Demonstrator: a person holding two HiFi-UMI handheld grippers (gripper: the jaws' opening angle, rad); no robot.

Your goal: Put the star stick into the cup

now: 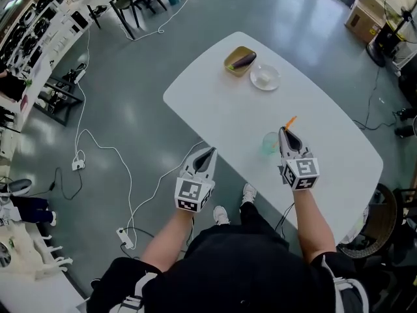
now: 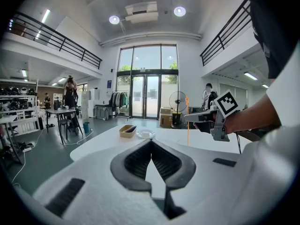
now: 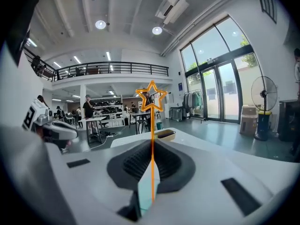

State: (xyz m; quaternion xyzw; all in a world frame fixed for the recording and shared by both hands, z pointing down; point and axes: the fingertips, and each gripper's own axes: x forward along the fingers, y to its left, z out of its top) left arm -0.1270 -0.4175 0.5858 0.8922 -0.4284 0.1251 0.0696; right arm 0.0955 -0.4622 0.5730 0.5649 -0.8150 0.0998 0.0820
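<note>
The orange star stick [image 3: 152, 125] stands upright between my right gripper's [image 3: 152, 146] jaws, which are shut on its shaft, with the star outline at the top. In the head view this gripper [image 1: 285, 132] hovers over the table beside a pale green translucent cup [image 1: 270, 143], and the stick's tip [image 1: 290, 120] pokes out beyond the jaws. The cup sits just left of the gripper's tips. My left gripper [image 1: 209, 152] hangs at the table's near-left edge, and its jaws [image 2: 151, 146] are shut on nothing.
A white oval table [image 1: 326, 129] holds a yellow tray [image 1: 232, 66] with a dark eggplant [image 1: 244, 60] and a clear bowl [image 1: 265, 77] at its far end. Cables trail on the grey floor [image 1: 117, 155] to the left. A fan [image 1: 397, 18] stands at the far right.
</note>
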